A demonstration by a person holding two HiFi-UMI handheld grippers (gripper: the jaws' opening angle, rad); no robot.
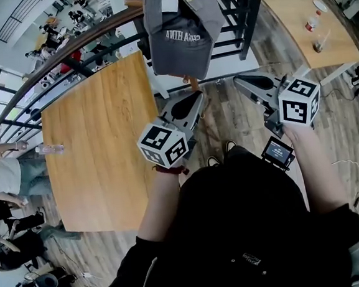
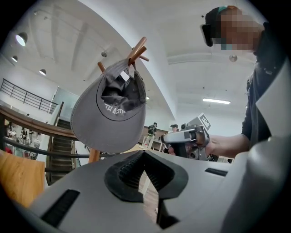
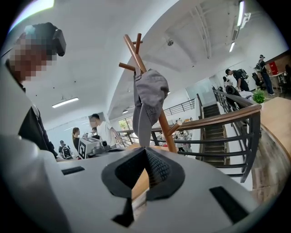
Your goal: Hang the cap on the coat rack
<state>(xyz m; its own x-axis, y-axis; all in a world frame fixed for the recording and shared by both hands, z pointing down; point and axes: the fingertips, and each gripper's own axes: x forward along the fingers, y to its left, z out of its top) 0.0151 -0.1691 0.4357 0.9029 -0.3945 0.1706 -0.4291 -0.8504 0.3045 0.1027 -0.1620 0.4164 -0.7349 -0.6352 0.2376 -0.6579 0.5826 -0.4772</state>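
Hanging in the head view, the cap [image 1: 179, 33] is just beyond the left gripper [image 1: 195, 99] and right gripper [image 1: 239, 81]. The left gripper view shows jaws pressed together, empty, with the cap on a rack [image 2: 137, 49] peg ahead. The right gripper view shows jaws likewise together, empty, the cap draped on the rack.
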